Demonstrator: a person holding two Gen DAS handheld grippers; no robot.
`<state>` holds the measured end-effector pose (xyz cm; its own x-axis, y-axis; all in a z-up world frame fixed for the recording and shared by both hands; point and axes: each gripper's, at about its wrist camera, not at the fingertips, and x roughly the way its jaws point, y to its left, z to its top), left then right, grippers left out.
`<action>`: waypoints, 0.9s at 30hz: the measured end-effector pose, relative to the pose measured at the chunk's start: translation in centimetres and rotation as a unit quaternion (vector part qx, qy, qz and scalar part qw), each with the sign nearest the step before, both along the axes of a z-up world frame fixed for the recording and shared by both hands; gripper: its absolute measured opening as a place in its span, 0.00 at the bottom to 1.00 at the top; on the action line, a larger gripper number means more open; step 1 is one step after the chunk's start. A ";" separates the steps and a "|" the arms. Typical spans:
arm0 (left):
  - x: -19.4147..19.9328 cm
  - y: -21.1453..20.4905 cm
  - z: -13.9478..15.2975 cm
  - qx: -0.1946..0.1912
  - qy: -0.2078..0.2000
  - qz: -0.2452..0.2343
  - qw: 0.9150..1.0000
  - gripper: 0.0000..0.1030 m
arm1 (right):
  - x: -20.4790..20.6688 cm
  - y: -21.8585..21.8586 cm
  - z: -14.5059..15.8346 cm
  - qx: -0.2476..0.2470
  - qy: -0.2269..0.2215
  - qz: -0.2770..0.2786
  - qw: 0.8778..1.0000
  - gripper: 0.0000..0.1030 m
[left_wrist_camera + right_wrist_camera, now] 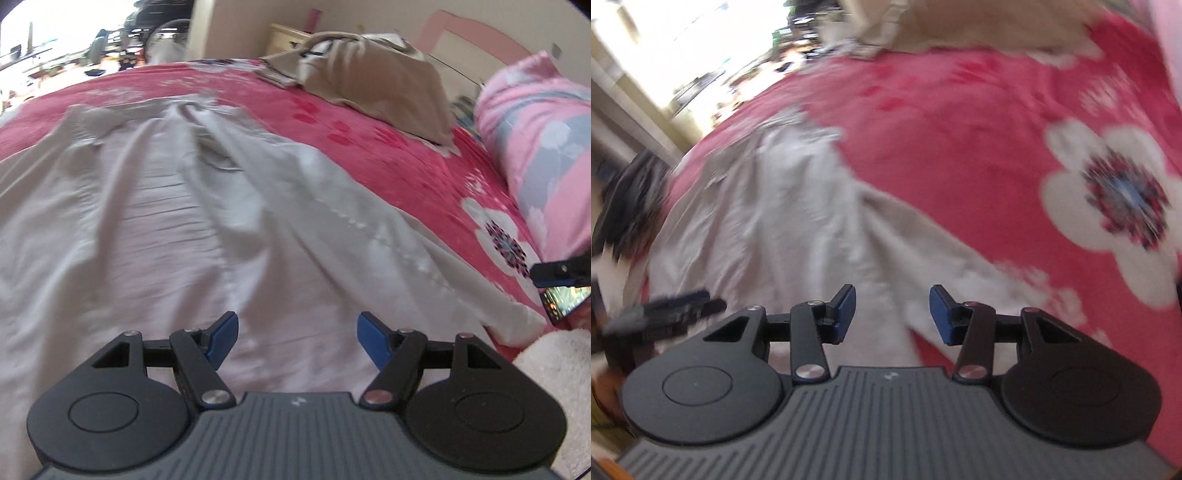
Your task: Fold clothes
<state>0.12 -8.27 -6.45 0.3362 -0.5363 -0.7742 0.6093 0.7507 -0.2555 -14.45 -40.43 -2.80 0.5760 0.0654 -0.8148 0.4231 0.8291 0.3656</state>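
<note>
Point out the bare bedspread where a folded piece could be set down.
The widest free patch is the red bedspread between the white garment, the beige pile and the pink pillow. A narrower strip runs beyond the garment's far edge. Nearer, it is crowded: the garment covers the bed under the left gripper, and the right gripper hangs over its edge, jaws apart.

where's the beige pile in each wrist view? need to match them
Left wrist: beige pile upper centre-right, at the far side of the red bedspread.
Right wrist: beige pile cut off by the top edge, centre-right, blurred.
Shared landmark: white flower print, right edge in left view, right side in right view.
</note>
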 end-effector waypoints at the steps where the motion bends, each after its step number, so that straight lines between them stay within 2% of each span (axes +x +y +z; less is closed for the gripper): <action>1: 0.0 -0.5 -0.1 0.000 0.001 -0.005 1.000 0.71 | -0.2 -0.8 -0.4 0.011 0.004 -0.012 1.000 0.43; 4: 0.0 -1.9 -0.4 0.000 0.005 -0.018 1.000 0.72 | -0.5 -2.9 -1.9 0.034 0.022 -0.047 0.998 0.43; 6: -0.1 -2.9 -0.7 0.000 0.007 -0.027 1.000 0.72 | -0.6 -3.8 -3.1 0.082 0.027 -0.061 0.994 0.43; 7: -0.1 -3.4 -0.8 0.001 0.008 -0.032 0.999 0.72 | -0.3 -3.7 -3.7 0.106 0.026 -0.055 0.993 0.43; 12: -0.1 -5.0 -1.3 0.003 0.012 -0.046 0.999 0.73 | 2.7 -2.0 -5.4 0.158 0.031 0.003 0.987 0.44; 18: 0.0 -6.0 -1.8 0.009 0.015 -0.052 0.999 0.73 | 7.6 -0.4 -8.2 0.124 0.069 0.045 0.989 0.44; 21: -0.1 -6.3 -2.1 0.016 0.011 -0.056 0.998 0.73 | 8.3 0.1 -9.0 0.105 0.072 0.059 0.990 0.41; 23: -0.1 -6.4 -2.3 0.019 0.010 -0.057 0.998 0.73 | 8.4 0.4 -9.1 0.095 0.069 0.066 0.991 0.29; 25: -0.1 -6.4 -2.5 0.020 0.009 -0.056 0.998 0.73 | 8.2 0.4 -9.0 0.092 0.062 0.072 0.991 0.11; 27: -0.1 -6.5 -2.7 0.022 0.009 -0.055 0.998 0.73 | 7.8 0.3 -8.6 0.098 0.049 0.067 0.992 0.07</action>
